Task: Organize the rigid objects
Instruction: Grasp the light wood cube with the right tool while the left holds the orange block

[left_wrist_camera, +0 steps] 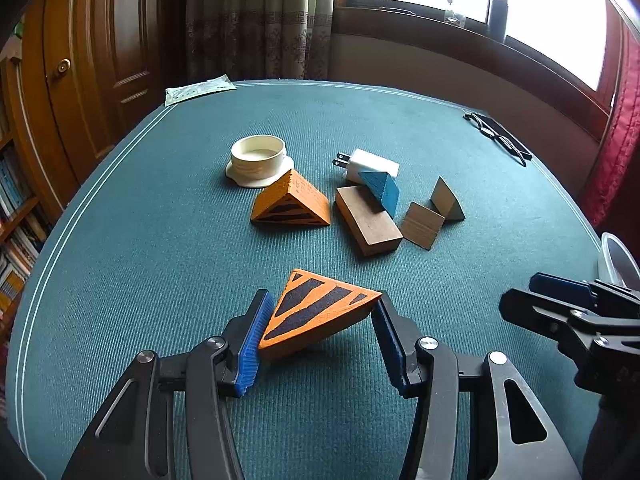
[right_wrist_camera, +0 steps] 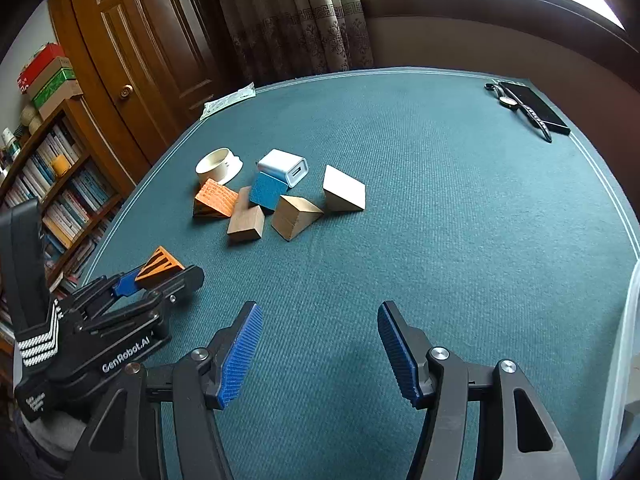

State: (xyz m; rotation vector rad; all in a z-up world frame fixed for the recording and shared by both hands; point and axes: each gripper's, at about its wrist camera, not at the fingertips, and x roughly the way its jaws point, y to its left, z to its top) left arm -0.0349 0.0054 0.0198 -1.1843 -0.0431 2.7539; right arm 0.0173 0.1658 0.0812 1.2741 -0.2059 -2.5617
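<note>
Left wrist view: the left gripper [left_wrist_camera: 320, 336] holds an orange striped wedge [left_wrist_camera: 320, 320] between its fingers, tilted and lifted clear of the green counter [left_wrist_camera: 120, 280]. The task appears to be at an early stage: only this wedge is separated. The remaining cluster lies ahead, untouched: a second orange wedge [left_wrist_camera: 292, 204], a brown rectangular block [left_wrist_camera: 368, 224], a blue wedge [left_wrist_camera: 382, 190] leaning on that block and on a white USB charger [left_wrist_camera: 370, 166], and two plain wooden wedges [left_wrist_camera: 434, 212]. A cream round dish [left_wrist_camera: 259, 160] sits just beside the orange wedge. A clear container rim [left_wrist_camera: 616, 256] shows at the right edge; it may be the destination.

Right wrist view: the right gripper [right_wrist_camera: 320, 352] hangs over bare counter, fingers spread apart and empty. The left gripper appears at the left with its wedge. A watch [right_wrist_camera: 516, 106] and dark phone [right_wrist_camera: 536, 108] lie well apart at the far corner. Nothing obstructs either gripper.
</note>
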